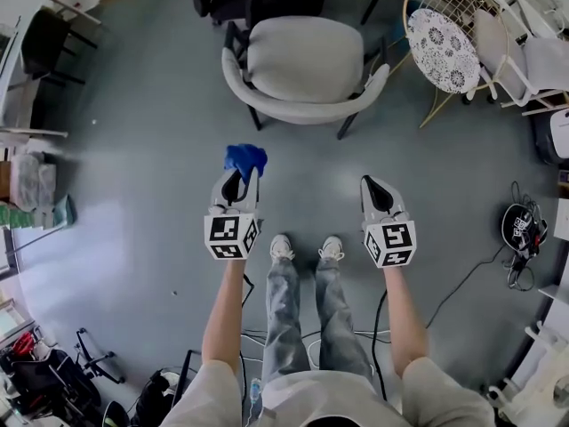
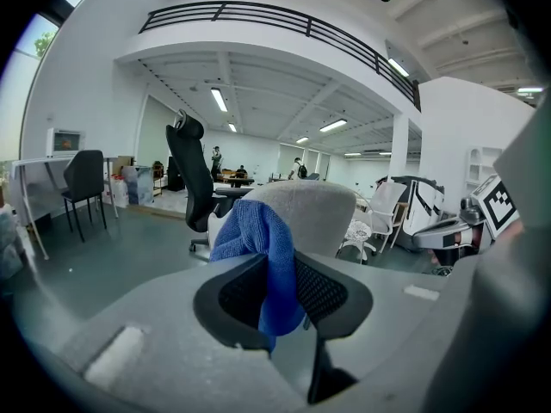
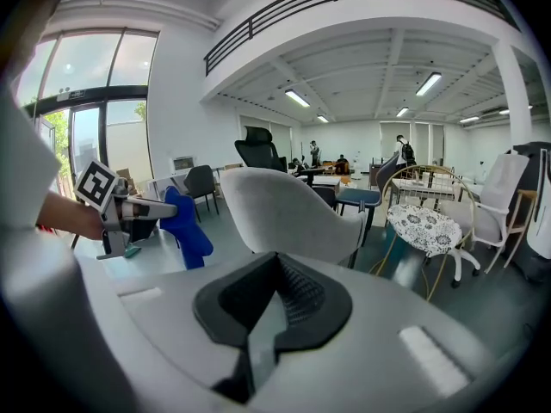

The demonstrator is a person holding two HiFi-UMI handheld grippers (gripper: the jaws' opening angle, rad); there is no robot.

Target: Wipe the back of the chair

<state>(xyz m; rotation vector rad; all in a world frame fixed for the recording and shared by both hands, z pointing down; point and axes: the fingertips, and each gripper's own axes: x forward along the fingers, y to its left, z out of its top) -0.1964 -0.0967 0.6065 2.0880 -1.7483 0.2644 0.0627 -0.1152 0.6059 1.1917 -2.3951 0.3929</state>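
Approach stage; wiping has not begun. Left gripper (image 1: 238,174) is clamped on a blue cloth (image 1: 244,157), which bunches above the jaws and hangs down between them in the left gripper view. Right gripper (image 1: 371,183) carries nothing; its jaws stand together. Grey chair (image 1: 304,60) stands ahead of the person on the floor (image 1: 142,149). Its curved back (image 1: 302,109) is turned towards both grippers and is well apart from the cloth. No contact between cloth and upholstery.

Recommendation for the step: bring the left gripper forward until the free bunch of cloth, not the jaw tips, meets the back. Press lightly and sweep along the curve from one side to the other, overlapping passes from the top rim downward. The chair looks light on thin legs, though the head view shows them poorly, so the right gripper may need to steady the rim against sliding. Hold on the cloth appears deep enough.
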